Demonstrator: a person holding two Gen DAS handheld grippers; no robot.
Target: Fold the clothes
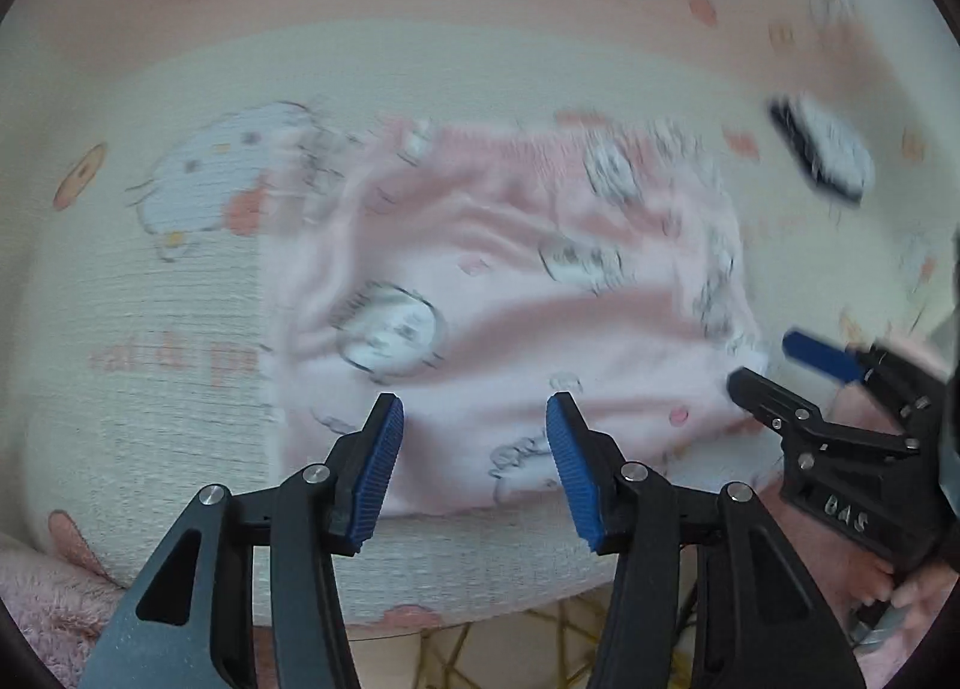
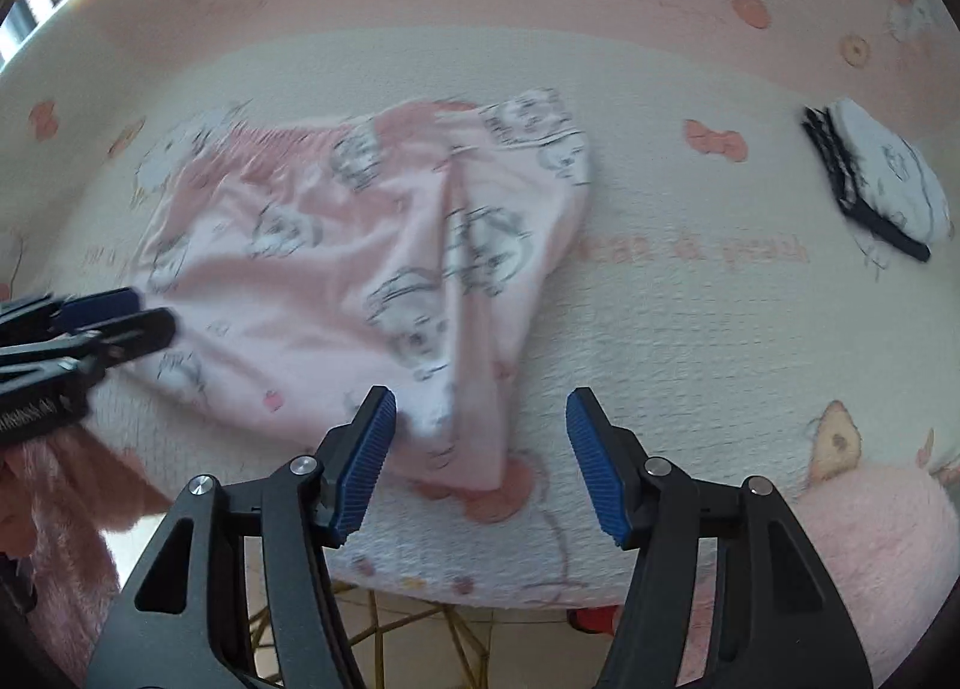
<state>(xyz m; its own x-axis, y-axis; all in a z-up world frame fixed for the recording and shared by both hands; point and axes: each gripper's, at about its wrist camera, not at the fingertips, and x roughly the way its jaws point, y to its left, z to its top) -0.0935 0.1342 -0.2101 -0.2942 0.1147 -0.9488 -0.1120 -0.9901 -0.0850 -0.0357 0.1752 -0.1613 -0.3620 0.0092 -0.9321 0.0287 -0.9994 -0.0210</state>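
Motion blur smeared the shorts [image 1: 528,293] and their prints in the left wrist view. The small folded garment [image 2: 882,179] stayed too blurred to identify. The left gripper [image 2: 129,314] was cut off at the frame edge.

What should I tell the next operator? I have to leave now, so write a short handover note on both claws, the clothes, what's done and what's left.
Left claw: open, nothing between its pads, above the near edge of the pink shorts.
Right claw: open, empty, over the shorts' near corner.
Pink shorts: lying rumpled on the printed bedspread, part of the fabric lapped over along a slanted crease, not neatly folded.
Small white and black garment: lying apart, towards the far right of the bedspread; looks already folded.
Left: grip the shorts, flatten them and finish the fold.
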